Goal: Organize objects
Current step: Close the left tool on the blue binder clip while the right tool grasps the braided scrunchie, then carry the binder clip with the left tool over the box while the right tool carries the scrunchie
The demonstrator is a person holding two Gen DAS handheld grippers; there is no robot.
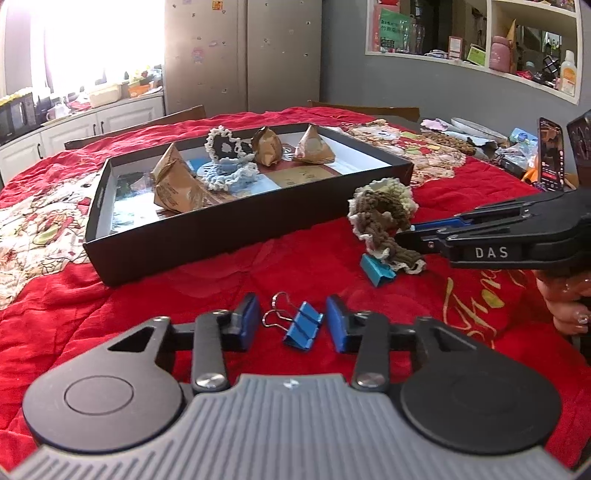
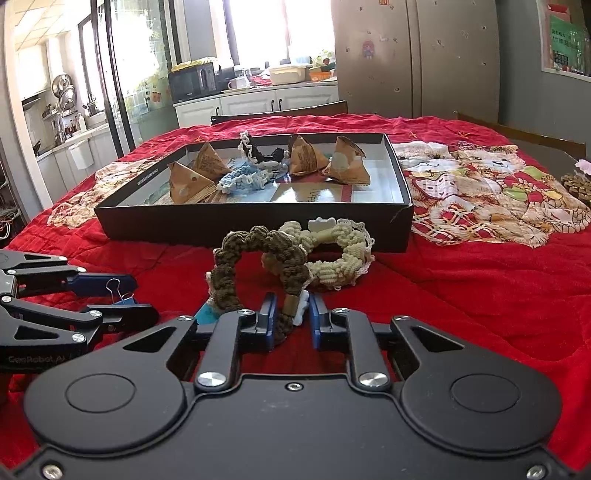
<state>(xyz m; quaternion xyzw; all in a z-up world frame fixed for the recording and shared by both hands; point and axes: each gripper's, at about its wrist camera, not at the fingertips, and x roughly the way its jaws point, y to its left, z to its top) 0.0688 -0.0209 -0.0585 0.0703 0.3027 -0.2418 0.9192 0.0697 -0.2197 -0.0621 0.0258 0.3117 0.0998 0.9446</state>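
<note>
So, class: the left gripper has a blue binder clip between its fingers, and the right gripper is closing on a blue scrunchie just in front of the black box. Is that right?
Not quite. The right gripper is closing on a brown scrunchie, not a blue one; the right wrist view shows it. The blue scrunchie lies inside the black box. The rest stands: a blue binder clip sits between the left gripper's fingers.

Bright windows overexpose the far wall above white cabinets. A microwave sits on the counter. A tall refrigerator stands beside a grey wall carrying white shelves. A red quilt covers the bench.
</note>
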